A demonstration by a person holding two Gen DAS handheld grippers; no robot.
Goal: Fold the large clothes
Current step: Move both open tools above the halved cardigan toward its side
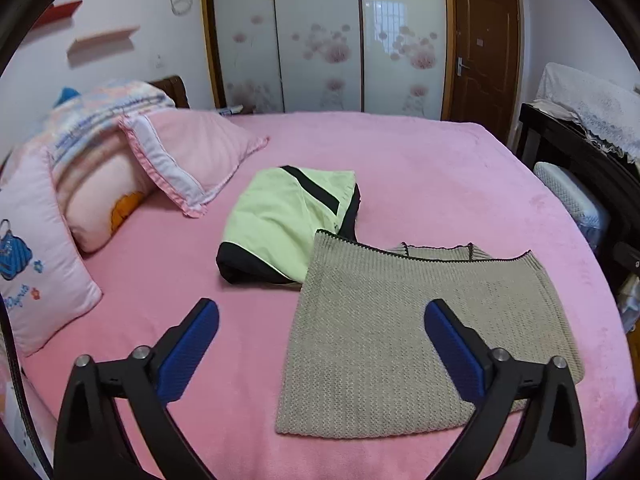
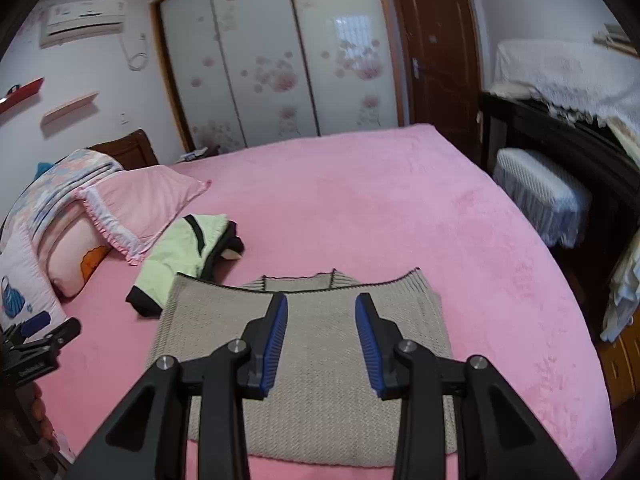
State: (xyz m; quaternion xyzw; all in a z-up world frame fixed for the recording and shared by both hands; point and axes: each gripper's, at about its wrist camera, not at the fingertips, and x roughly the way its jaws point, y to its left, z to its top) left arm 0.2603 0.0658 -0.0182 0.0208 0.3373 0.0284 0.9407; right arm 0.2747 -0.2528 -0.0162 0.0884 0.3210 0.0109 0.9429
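A beige knitted sweater [image 1: 400, 340] lies folded flat into a rectangle on the pink bed [image 1: 400, 168], its dark-edged collar at the far side. My left gripper [image 1: 320, 312] hangs above the bed at the sweater's left edge, jaws wide open and empty. My right gripper [image 2: 321, 304] hovers over the middle of the sweater [image 2: 320, 400], jaws partly open with nothing between the blue pads. A folded light-green garment with black trim [image 1: 280, 220] rests just beyond the sweater's far left corner, also the green garment [image 2: 180, 252] in the right wrist view. The left gripper's tip [image 2: 40, 328] shows at the left edge there.
Pink pillows [image 1: 188, 160] and a folded floral quilt [image 1: 100, 112] pile at the bed's head on the left. A dark desk with lace cover [image 2: 560, 92] and a covered stool [image 2: 540, 192] stand past the right edge. A wardrobe [image 1: 320, 40] and a brown door [image 1: 484, 48] face me.
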